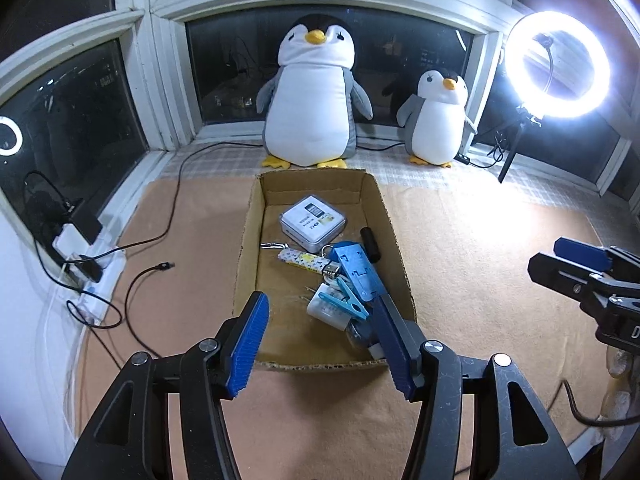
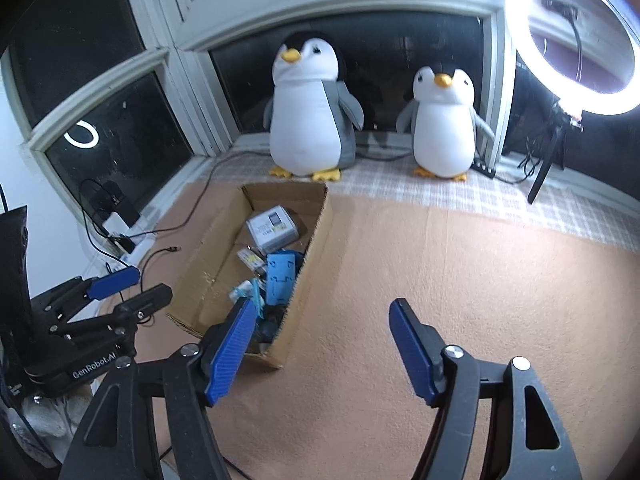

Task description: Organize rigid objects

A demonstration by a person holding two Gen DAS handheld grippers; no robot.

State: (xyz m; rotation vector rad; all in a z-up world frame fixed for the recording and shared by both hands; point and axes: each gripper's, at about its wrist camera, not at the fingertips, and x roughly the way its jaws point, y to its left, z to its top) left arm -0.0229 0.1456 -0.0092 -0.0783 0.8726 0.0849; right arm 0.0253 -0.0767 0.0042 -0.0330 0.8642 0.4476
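An open cardboard box (image 1: 248,240) (image 2: 316,240) lies on the orange cloth and holds several small items. Among them are a white square tin (image 1: 312,222) (image 2: 272,226), a blue plastic bracket (image 1: 354,268) (image 2: 280,276), a black cylinder (image 1: 370,244), a patterned lighter (image 1: 302,260), a light-blue clothespin (image 1: 352,300) and a white plug (image 1: 328,312). My left gripper (image 1: 320,297) (image 2: 120,288) hangs open above the box's near end with nothing between its pads. My right gripper (image 2: 323,302) (image 1: 580,264) is open over bare cloth just right of the box.
Two plush penguins (image 1: 310,96) (image 1: 438,120) stand on the checked sill behind the box. A lit ring light on a tripod (image 1: 558,64) is at the back right. A power strip (image 1: 96,276) with plugs and a loose black cable (image 1: 160,266) lie at the left.
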